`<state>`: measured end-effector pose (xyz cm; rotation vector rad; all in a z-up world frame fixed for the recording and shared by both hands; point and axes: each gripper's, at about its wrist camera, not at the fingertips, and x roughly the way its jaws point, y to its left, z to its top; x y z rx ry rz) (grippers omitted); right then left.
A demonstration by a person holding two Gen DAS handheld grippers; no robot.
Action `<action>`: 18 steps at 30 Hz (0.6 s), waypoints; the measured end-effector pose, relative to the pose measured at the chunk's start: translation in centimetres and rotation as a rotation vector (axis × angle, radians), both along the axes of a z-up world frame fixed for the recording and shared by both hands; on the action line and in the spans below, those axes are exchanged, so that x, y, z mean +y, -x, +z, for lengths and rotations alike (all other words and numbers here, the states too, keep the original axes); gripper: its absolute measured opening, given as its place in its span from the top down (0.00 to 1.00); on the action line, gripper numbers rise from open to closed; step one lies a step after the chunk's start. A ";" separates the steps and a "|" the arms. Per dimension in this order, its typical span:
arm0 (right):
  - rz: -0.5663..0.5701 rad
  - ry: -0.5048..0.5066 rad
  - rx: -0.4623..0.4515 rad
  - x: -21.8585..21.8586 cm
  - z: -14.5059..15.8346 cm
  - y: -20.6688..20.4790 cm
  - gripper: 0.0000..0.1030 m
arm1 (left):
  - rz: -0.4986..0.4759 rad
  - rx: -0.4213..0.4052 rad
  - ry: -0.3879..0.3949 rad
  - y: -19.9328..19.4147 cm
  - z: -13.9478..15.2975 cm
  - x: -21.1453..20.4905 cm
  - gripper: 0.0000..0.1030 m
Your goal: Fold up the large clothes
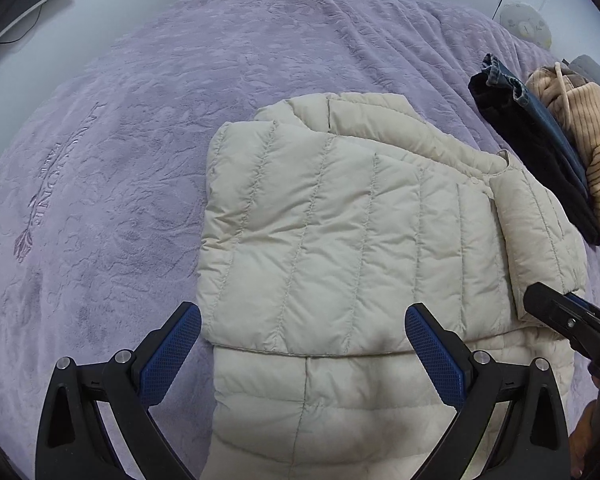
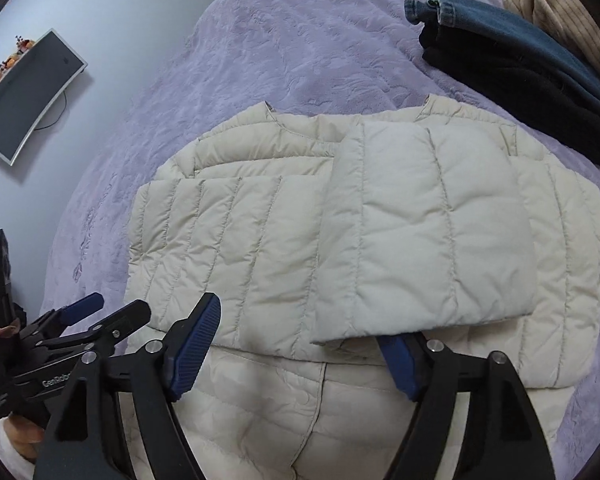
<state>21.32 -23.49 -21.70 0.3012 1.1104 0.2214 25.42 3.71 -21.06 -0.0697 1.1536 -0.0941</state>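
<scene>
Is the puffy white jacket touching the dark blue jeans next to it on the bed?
Apart. In the right wrist view, a strip of purple blanket shows plainly between the puffy white jacket and the dark blue jeans.

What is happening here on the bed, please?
A person with a gripper in each hand is folding a cream quilted jacket on a purple bedspread. Both sleeves are already folded across the jacket's body. The left gripper and the right gripper are both open, hovering over the jacket's lower part, holding nothing. Folded dark clothes and a striped beige garment lie beside the jacket.
</scene>
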 end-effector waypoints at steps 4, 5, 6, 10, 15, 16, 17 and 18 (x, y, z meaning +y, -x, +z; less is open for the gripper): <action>-0.156 -0.102 0.004 -2.9 0.6 1.7 0.23 | -0.001 0.003 0.017 -0.8 -0.2 -0.3 0.01; -0.212 -0.140 0.011 -4.0 0.4 1.9 0.23 | -0.003 0.002 0.020 -0.9 -0.2 -0.3 0.01; -0.269 -0.184 0.017 -5.1 0.0 2.1 0.23 | -0.006 0.001 0.024 -1.0 -0.2 -0.3 0.01; -0.455 -0.374 0.028 -9.0 -1.7 2.1 0.46 | -0.019 0.001 0.067 -1.4 -0.2 0.4 0.01; -0.387 -0.261 -0.059 -7.9 0.2 0.4 0.89 | -0.031 0.011 0.227 -1.9 0.3 2.3 0.01; -0.334 -0.216 -0.081 -6.9 1.0 0.0 0.89 | -0.033 0.011 0.266 -2.0 0.4 2.8 0.01; -0.276 -0.179 -0.098 -5.7 1.7 -0.4 0.89 | -0.035 0.009 0.303 -2.2 0.6 3.3 0.01; -0.216 -0.149 -0.110 -4.4 2.2 -0.9 0.89 | -0.039 0.008 0.336 -2.3 0.8 3.6 0.01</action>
